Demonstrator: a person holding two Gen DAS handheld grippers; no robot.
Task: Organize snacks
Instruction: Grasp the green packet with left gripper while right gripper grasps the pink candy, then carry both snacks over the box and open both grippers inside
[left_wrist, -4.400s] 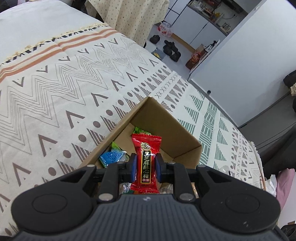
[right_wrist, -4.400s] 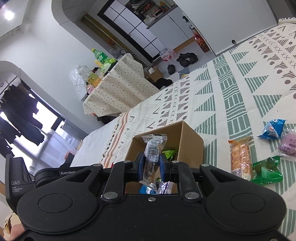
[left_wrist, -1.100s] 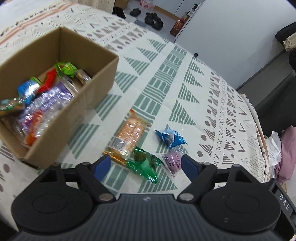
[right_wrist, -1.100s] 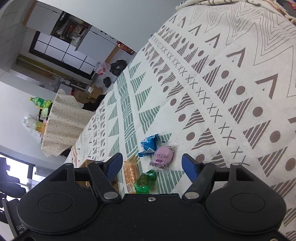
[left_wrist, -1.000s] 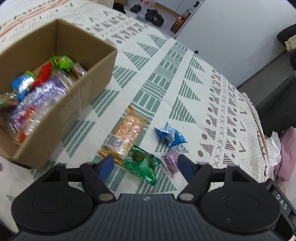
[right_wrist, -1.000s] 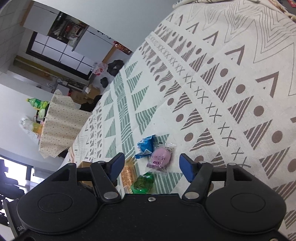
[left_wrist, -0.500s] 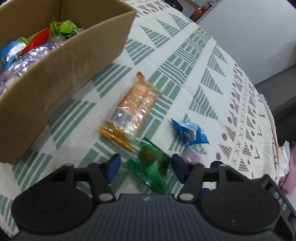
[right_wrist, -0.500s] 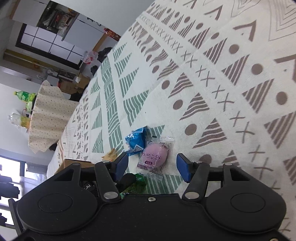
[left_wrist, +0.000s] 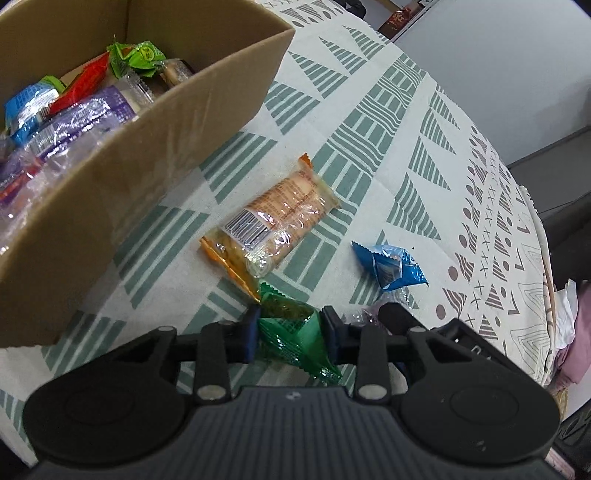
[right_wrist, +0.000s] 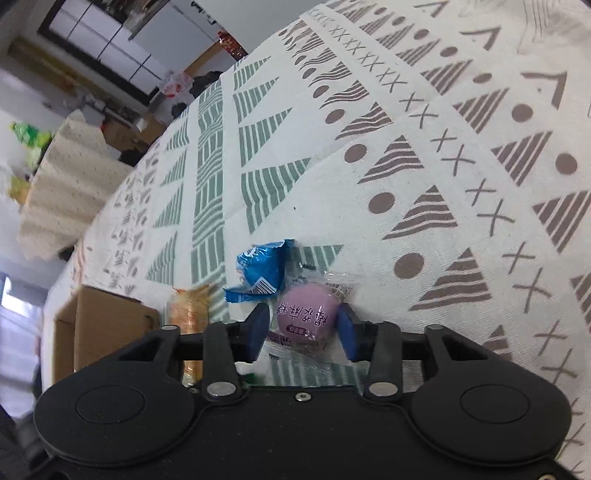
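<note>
Snacks are spread on a patterned cloth beside a cardboard box (left_wrist: 147, 158) that already holds many wrappers. Four remain outside it: a green packet (left_wrist: 291, 332), an orange cracker pack (left_wrist: 273, 221), a blue packet (left_wrist: 391, 264) and a pink round sweet (right_wrist: 308, 314) in clear film.

The left gripper (left_wrist: 290, 334) is lowered over the green packet, and its jaws are closing with the packet between them; the pads appear to meet the crinkled sides, though a firm hold cannot be confirmed. The right gripper (right_wrist: 304, 332) is set astride the pink sweet, its jaws narrowing, with small gaps seen at either side.

Several slips are judged possible. The green film could fold and slide out if only a loose edge is pinched. The orange pack's tail lies touching the green packet's far tip and could be dragged along. The round sweet could squirt forward from between closing pads, or only its film could be caught. The two grippers work close together and could knock each other.

The orange pack's long axis is seen to run diagonally, from beside the left gripper up and away to the right, roughly parallel to the box wall. The green packet's long axis runs slantwise between the pads.
</note>
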